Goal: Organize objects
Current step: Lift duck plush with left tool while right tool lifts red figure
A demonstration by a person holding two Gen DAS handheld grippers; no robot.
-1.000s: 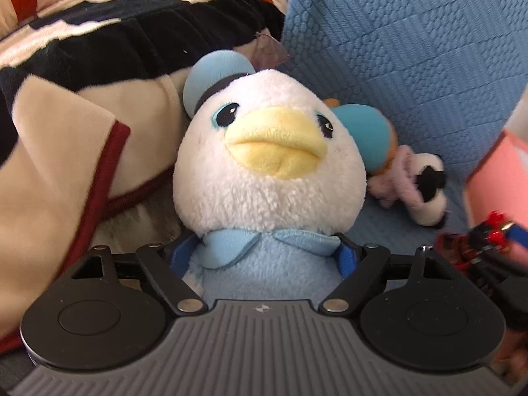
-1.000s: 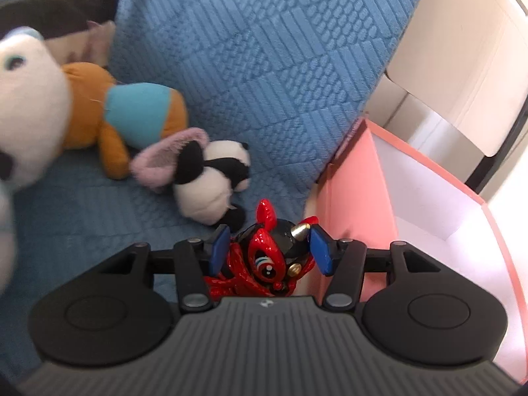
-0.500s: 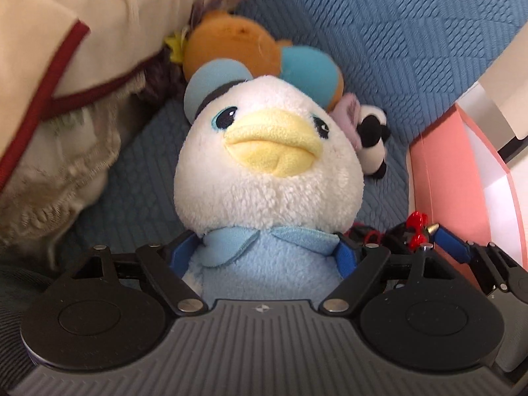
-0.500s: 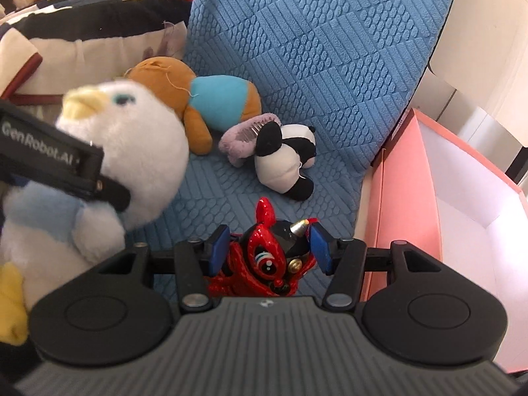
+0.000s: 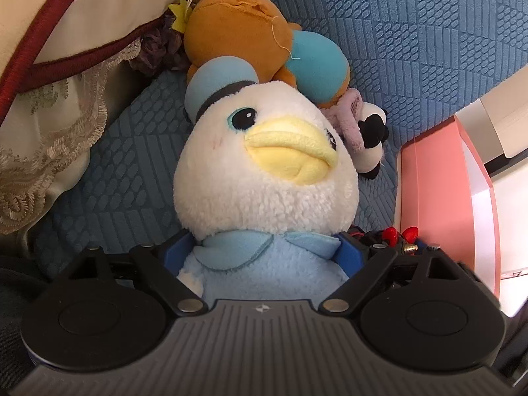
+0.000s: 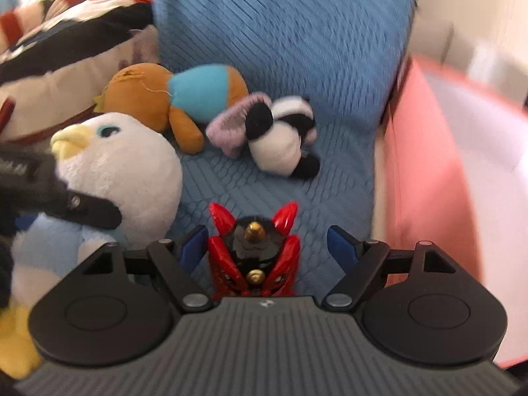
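My left gripper (image 5: 264, 254) is shut on a white duck plush (image 5: 264, 171) with a yellow beak and light blue body, held at its neck. The duck also shows at the left of the right wrist view (image 6: 128, 171). My right gripper (image 6: 267, 247) stands open, its blue pads apart; the red and black toy figure (image 6: 254, 254) sits between them, touching the left pad, with a gap to the right pad. The toy's red tips show in the left wrist view (image 5: 399, 232).
An orange plush with a teal shirt (image 6: 178, 99) and a panda plush (image 6: 280, 138) lie on the blue quilted sofa (image 6: 280, 33). A pink open box (image 6: 445, 165) stands at the right. A striped blanket and cream cushion (image 5: 49, 49) lie at the left.
My right gripper has opened around the red toy, which has turned between the pads. The left gripper with the duck has shifted left and lower; the right view is motion-blurred.
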